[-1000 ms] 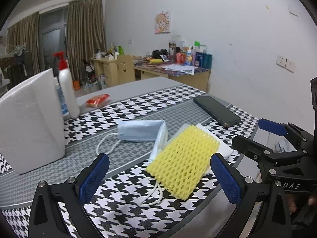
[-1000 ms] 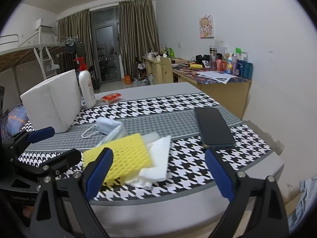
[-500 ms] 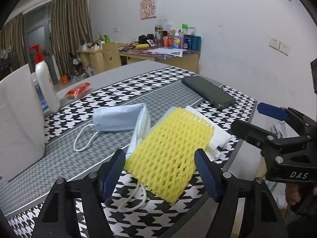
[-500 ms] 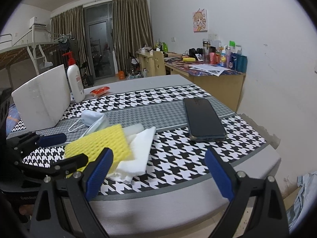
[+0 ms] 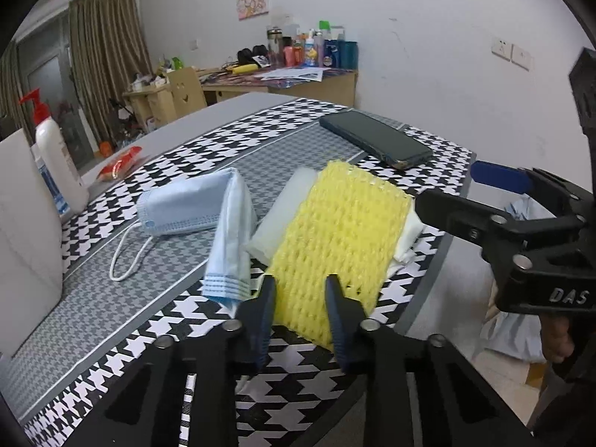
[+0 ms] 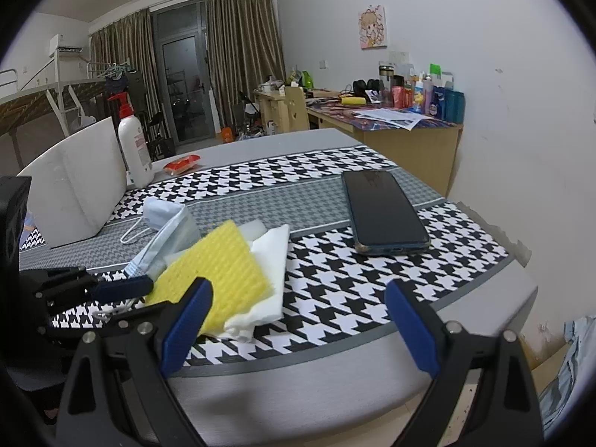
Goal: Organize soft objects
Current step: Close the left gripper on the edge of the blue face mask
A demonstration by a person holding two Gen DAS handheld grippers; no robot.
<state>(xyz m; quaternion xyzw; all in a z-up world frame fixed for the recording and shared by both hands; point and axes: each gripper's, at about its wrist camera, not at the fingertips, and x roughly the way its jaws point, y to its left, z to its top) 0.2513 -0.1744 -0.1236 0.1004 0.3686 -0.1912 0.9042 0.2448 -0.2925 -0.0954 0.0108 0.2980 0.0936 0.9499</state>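
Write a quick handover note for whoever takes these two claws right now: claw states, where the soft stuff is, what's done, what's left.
Left claw: closing on the near edge of the yellow foam net, which sits between its jaws; grip not confirmed.
Right claw: open, empty, hovering at the table's near edge.
Soft things: net lies on top of the white foam sheets; blue mask beside them to the left. Phone lies apart to the right.
Done: nothing sorted yet.
Left: lift the net, then place sheets and mask.
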